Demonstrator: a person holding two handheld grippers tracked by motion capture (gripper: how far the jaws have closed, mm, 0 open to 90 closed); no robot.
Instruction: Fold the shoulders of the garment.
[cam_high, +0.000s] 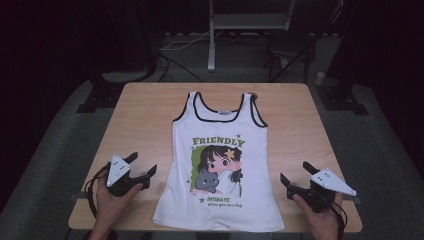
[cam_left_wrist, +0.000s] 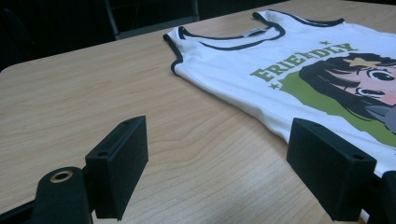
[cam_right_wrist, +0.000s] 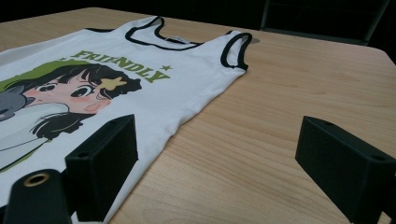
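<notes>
A white tank top (cam_high: 220, 160) with black trim, the word FRIENDLY and a cartoon print lies flat, front up, in the middle of the wooden table (cam_high: 145, 115). My left gripper (cam_high: 141, 165) rests on the table just left of the shirt's lower side, open and empty. My right gripper (cam_high: 296, 173) sits to the right of the hem, also open with nothing between its jaws. In the left gripper view the tank top (cam_left_wrist: 280, 60) spreads to the right, beyond the left gripper (cam_left_wrist: 217, 175). In the right gripper view the tank top (cam_right_wrist: 154, 88) lies to the left of the right gripper (cam_right_wrist: 217, 168).
Bare wood runs along both sides of the shirt. Behind the table a metal stand (cam_high: 212, 40) and cables (cam_high: 175, 47) sit on the dark floor. The near table edge lies just under the person's hands.
</notes>
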